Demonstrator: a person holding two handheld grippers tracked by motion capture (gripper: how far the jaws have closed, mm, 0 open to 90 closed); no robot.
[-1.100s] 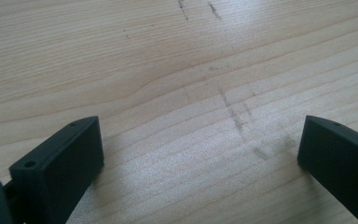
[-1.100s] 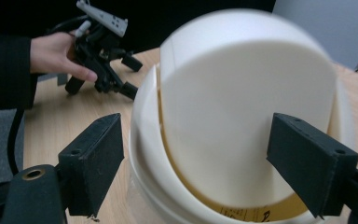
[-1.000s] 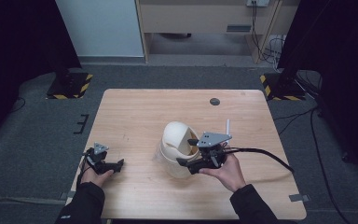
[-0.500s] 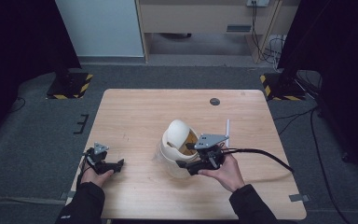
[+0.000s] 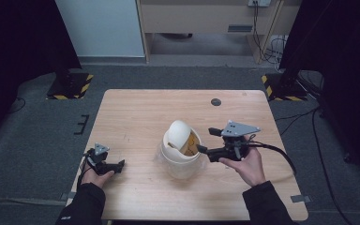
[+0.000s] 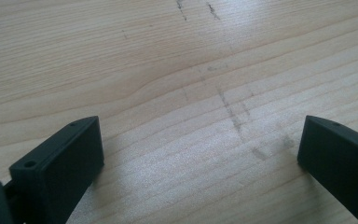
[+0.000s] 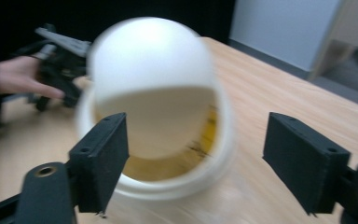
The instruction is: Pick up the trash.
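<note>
A white bowl with a yellow inside stands mid-table, and a white cup leans tilted in it, mouth turned toward the right side. My right gripper sits just right of the bowl, open, holding nothing. In the right gripper view the cup and the bowl's rim lie ahead between the spread jaws of the right gripper, slightly blurred. My left gripper rests open at the table's front left. In the left gripper view the left gripper has bare wood between its jaws.
The wooden table has a small dark round disc near its far edge. Black cable trails from the right gripper toward the right edge. Dark stands flank the table on the grey floor. The other hand appears behind the bowl.
My right gripper has drawn back to the right and slightly away from the bowl's rim. The cup stays tilted in the bowl. The left gripper has not moved.
</note>
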